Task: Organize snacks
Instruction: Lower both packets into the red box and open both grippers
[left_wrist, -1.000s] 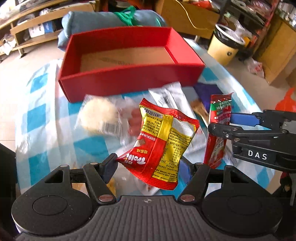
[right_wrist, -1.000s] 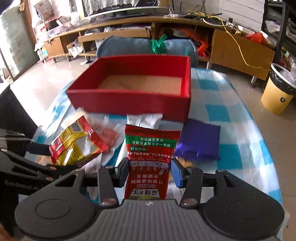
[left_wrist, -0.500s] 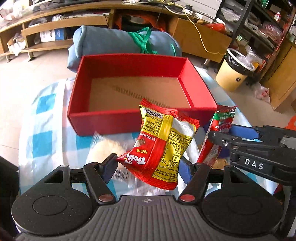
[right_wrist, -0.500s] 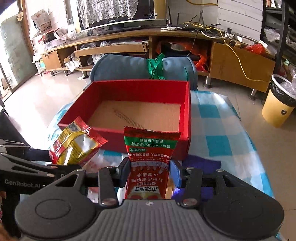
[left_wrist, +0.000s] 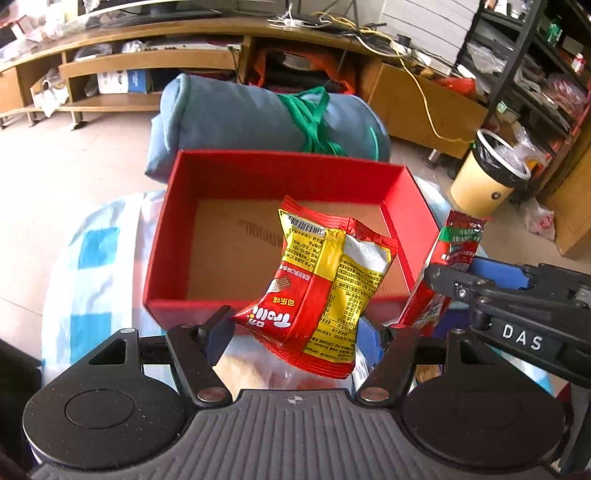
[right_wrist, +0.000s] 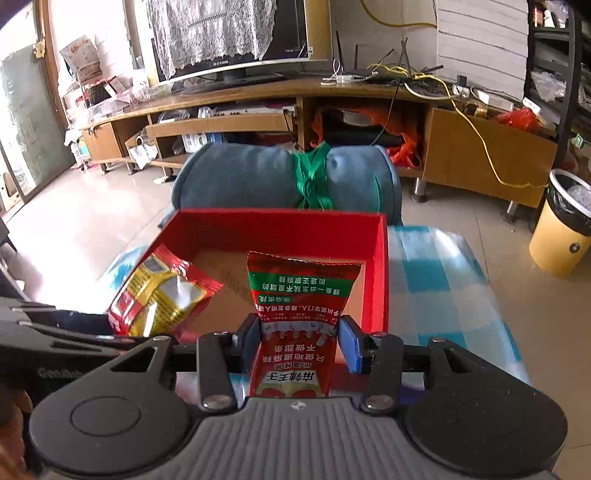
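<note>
A table (right_wrist: 443, 280) under a blue-and-white checked cloth carries the red box (left_wrist: 173, 236), my landmark here; its brown cardboard floor shows bare where my packets do not cover the view. Beyond the box's far wall lies a rolled blue bundle (left_wrist: 236, 118) tied with green strap, and farther back stands a long wooden media unit (right_wrist: 369, 99). Off to the box's right, on the floor, sits a cream waste bin (right_wrist: 557, 232) lined with a black bag.

My left tool (left_wrist: 295, 332) pinches a red-and-yellow snack packet (left_wrist: 325, 291) by its lower corners, the packet hanging above the box's near wall and partly over its open interior. My right tool (right_wrist: 299, 343) is clamped on a red-and-green snack sachet (right_wrist: 295, 314), held upright just at the box's near right corner, its top edge reaching over the interior. Below the box's near wall, clear-wrapped snacks (left_wrist: 258, 373) lie on the cloth, blurred and half hidden behind my left tool.
</note>
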